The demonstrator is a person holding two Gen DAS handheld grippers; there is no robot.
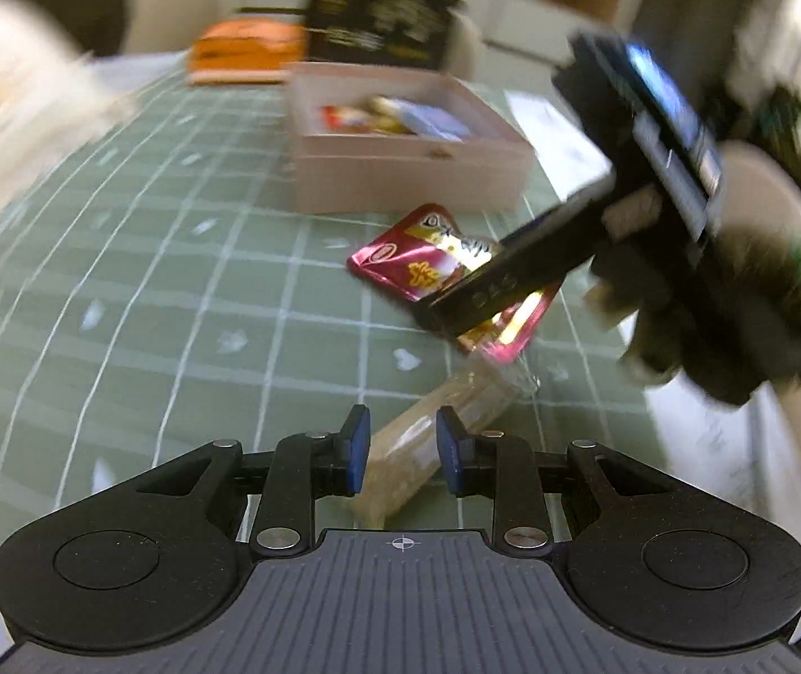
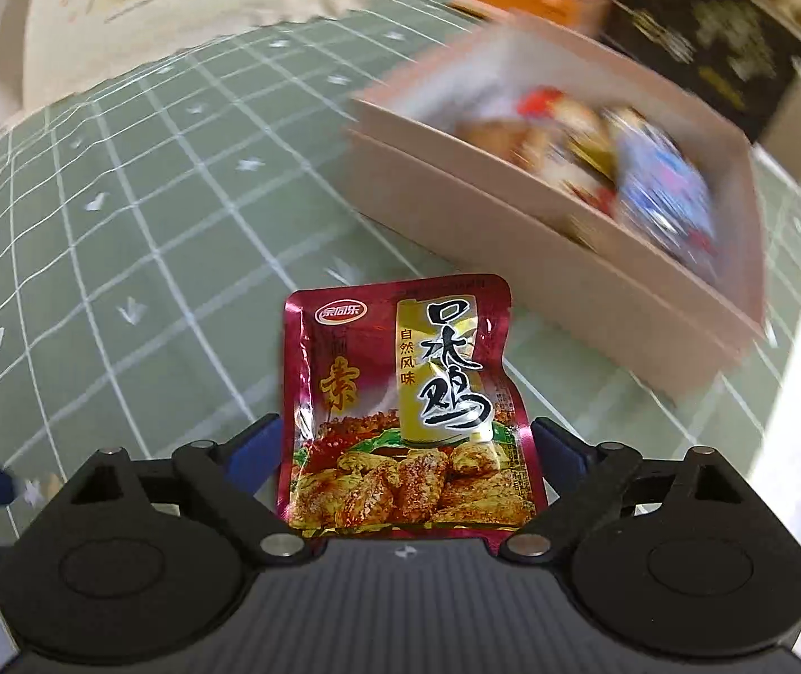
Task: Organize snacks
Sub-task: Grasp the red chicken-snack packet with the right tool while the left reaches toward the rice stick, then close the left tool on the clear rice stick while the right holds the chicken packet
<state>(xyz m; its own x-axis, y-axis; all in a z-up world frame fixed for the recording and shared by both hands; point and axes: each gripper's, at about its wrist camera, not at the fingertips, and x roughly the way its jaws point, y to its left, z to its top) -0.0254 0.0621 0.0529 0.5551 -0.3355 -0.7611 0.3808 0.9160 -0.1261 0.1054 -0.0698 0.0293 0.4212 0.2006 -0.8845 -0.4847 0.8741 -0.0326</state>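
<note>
A red foil snack packet (image 2: pixel 400 410) with gold lettering sits between the fingers of my right gripper (image 2: pixel 406 449), which is shut on its sides and holds it above the green checked tablecloth (image 2: pixel 147 258). The left wrist view shows the same packet (image 1: pixel 428 264) under the right gripper (image 1: pixel 456 309). My left gripper (image 1: pixel 403 449) is open, its blue pads either side of a long clear-wrapped beige snack stick (image 1: pixel 445 421) lying on the cloth. A pale pink box (image 2: pixel 540 241) holding several snacks stands ahead, also in the left wrist view (image 1: pixel 400 168).
An orange box (image 1: pixel 243 50) and a black box (image 1: pixel 378 22) stand behind the pink box. A white printed bag (image 2: pixel 175 0) lies at the far left. The table's white edge (image 1: pixel 709 449) runs on the right.
</note>
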